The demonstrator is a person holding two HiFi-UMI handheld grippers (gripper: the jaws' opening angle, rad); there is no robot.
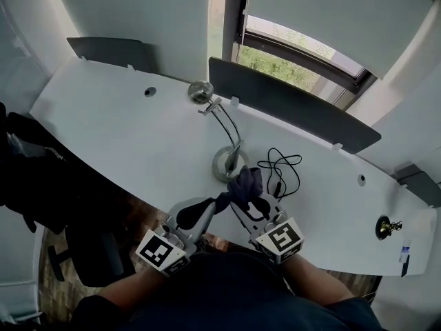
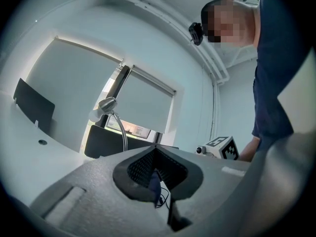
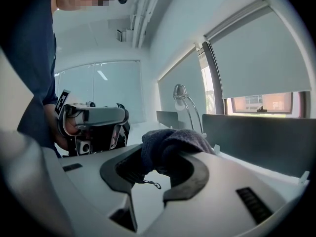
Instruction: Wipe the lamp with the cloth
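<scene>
The left tongs [image 1: 216,203] pinch one corner of the dark cloth [image 1: 245,182]; the right tongs [image 1: 245,198] clamp its bunched middle. The cloth is held over the bench [image 1: 110,129] at 5 o'clock of the gooseneck lamp [image 1: 220,163] base.

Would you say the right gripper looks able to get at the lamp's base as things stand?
Probably yes: the right gripper holds the cloth close by the lamp base, nothing between them. The black cable lies off to the side. The left gripper also pinches the cloth, which may limit travel.
</scene>
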